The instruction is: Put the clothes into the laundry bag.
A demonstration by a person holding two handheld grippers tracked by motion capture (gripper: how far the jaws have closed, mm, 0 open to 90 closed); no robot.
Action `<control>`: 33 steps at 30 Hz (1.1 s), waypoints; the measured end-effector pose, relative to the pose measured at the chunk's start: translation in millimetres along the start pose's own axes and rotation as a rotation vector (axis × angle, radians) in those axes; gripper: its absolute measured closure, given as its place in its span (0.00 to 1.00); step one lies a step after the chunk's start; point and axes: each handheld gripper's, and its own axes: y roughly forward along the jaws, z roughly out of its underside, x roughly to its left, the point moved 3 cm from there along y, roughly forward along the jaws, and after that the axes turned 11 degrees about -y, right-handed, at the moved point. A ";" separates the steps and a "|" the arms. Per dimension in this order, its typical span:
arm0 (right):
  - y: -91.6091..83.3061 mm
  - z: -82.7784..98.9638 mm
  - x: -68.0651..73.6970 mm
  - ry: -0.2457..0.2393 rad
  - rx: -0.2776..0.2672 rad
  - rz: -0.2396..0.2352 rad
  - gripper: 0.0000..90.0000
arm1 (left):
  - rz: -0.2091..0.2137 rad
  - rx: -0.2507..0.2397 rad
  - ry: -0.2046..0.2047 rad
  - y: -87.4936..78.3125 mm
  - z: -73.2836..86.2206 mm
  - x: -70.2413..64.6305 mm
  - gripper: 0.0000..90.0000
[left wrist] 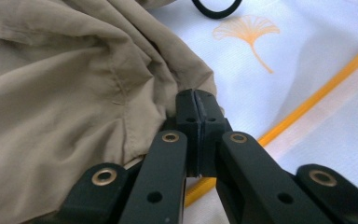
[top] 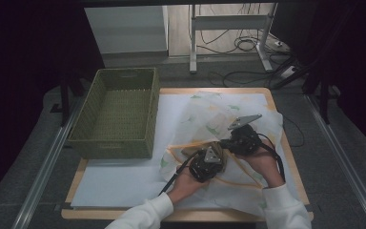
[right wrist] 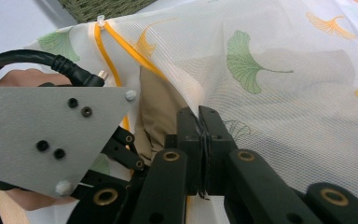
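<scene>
Now, by label:

Surface (top: 286, 157): a wooden top with a white sheet spread over most of it; both hands work near its front right part.

Mesh bag (top: 209, 119): a white see-through bag printed with green and orange fan-shaped leaves and trimmed with an orange band; it lies crumpled over the right half of the surface, from the back edge down to the front edge.

Tan cloth (left wrist: 65, 102): a beige, creased garment lying at the bag's orange-edged opening, toward the front middle of the surface; in the right claw view part of it shows through the mesh.

Left claw (left wrist: 197, 109): its two black jaws are pressed together, with the hem of the tan cloth caught at their left side; in the high view it sits beside the cloth, just left of the other claw.

Right claw (right wrist: 200, 126): jaws pressed together on a fold of the mesh bag, a thin edge of fabric showing between the pads; the mesh rises from the grip like a tent over the tan cloth.

Left hand (top: 186, 183): white sleeve, coming in from the front edge.

Right hand (top: 264, 162): white sleeve, near the front right corner.

Woven basket (top: 116, 112): green, rectangular, standing on the left half of the surface, well apart from both claws.
</scene>
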 end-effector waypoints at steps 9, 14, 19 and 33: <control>0.9 -0.1 0.6 -0.002 0.003 -0.002 0.97 | -0.041 -0.007 0.023 2.3 -4.8 4.0 1.00; -0.2 -0.1 0.1 0.000 -0.001 0.000 0.97 | -0.067 -0.022 0.031 3.4 -6.7 7.1 1.00; -0.9 0.0 0.0 0.001 -0.002 0.001 0.97 | -0.091 -0.035 0.022 4.9 -8.1 13.8 1.00; -0.7 0.1 -0.8 0.002 -0.005 0.003 0.97 | -0.180 -0.060 0.003 7.5 -10.8 32.9 1.00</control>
